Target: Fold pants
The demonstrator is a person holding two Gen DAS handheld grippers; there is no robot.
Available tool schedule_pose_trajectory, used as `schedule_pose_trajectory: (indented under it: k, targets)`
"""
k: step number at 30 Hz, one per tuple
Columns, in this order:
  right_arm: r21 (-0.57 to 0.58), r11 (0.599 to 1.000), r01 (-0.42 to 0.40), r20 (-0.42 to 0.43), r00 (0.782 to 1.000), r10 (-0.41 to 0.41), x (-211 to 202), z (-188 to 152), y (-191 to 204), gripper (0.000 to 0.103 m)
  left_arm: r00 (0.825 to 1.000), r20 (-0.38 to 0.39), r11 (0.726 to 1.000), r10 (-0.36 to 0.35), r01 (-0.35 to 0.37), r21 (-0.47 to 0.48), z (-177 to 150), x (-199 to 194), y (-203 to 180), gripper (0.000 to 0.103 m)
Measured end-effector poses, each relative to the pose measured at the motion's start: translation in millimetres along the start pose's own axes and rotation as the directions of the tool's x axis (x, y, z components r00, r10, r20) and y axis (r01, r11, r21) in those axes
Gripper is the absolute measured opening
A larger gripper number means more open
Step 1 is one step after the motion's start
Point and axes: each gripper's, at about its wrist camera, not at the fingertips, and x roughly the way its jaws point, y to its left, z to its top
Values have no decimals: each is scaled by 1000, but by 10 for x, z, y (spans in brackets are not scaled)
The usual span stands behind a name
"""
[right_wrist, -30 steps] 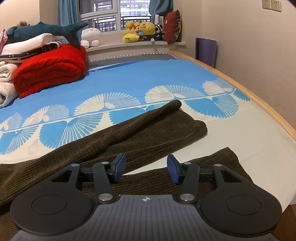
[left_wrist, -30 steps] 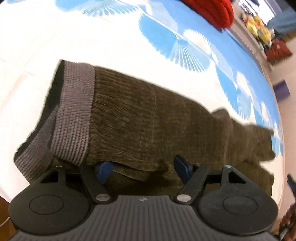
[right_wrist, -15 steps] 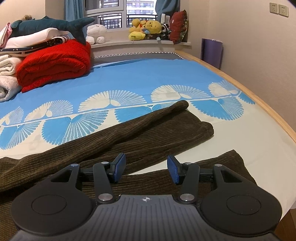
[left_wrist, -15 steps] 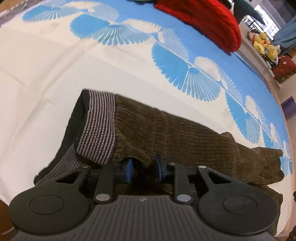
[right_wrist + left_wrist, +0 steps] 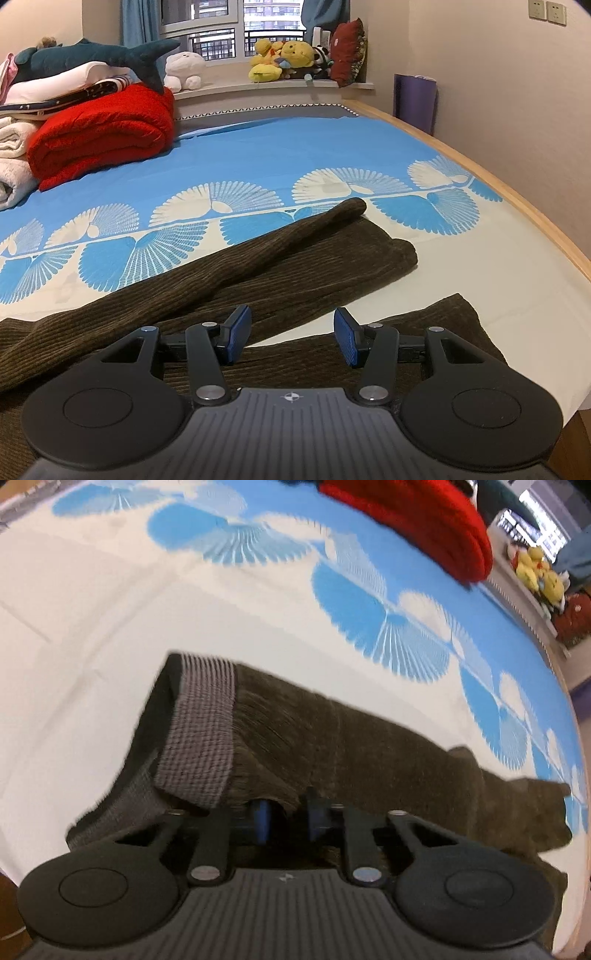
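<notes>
On the bed (image 5: pixel 461 266) near its front edge, my left hand-held gripper (image 5: pixel 286 818) is closing on the brown corduroy pants (image 5: pixel 332 738); I lift only once it grips firmly, while the right hand-held gripper (image 5: pixel 291 336) waits half-open, empty.

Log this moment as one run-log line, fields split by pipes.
stage: gripping pants near waistband | left gripper: jaws closing, fabric between | right gripper: open above leg, holding nothing | surface: bed
</notes>
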Motion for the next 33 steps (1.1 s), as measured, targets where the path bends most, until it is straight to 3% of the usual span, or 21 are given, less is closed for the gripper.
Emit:
schedule_pose_trajectory:
  k: [6,12,14,16,18,21,24,28,33]
  targets:
    - [10,1000,-5,-1,1000,5,12,4,-41,52,1000,5,999,-13,13,-31,24,-10,18,21]
    - [-1,1000,-23,-1,1000,23,47,30,23,52,998,-65,999,-13,10,-48,62,140,-1,37]
    - [-7,999,-32,-3,999,32,69,41,56,52,997,-71,999,-3,0,-42,65,174,-21,37]
    - [-9,999,-41,-3,999,41,91,56,88,52,998,-67,999,-3,0,-46,77,182,-21,31]
    - [-8,999,-47,0,999,47,117,73,116,52,998,-55,999,24,-26,-33,86,176,-23,15]
    - [13,998,-66,13,998,66,169,116,127,48,999,-44,999,30,-30,-21,95,165,-30,12]
    - [74,993,-95,25,995,94,258,182,84,30,999,-20,999,44,-44,-1,106,139,-67,11]
    - [240,959,-148,17,989,148,509,279,-71,30,998,29,998,62,-61,-21,120,55,-57,9]
    - [433,878,-202,-14,973,230,1023,366,-194,36,983,144,994,111,-108,-29,132,-154,-118,8]
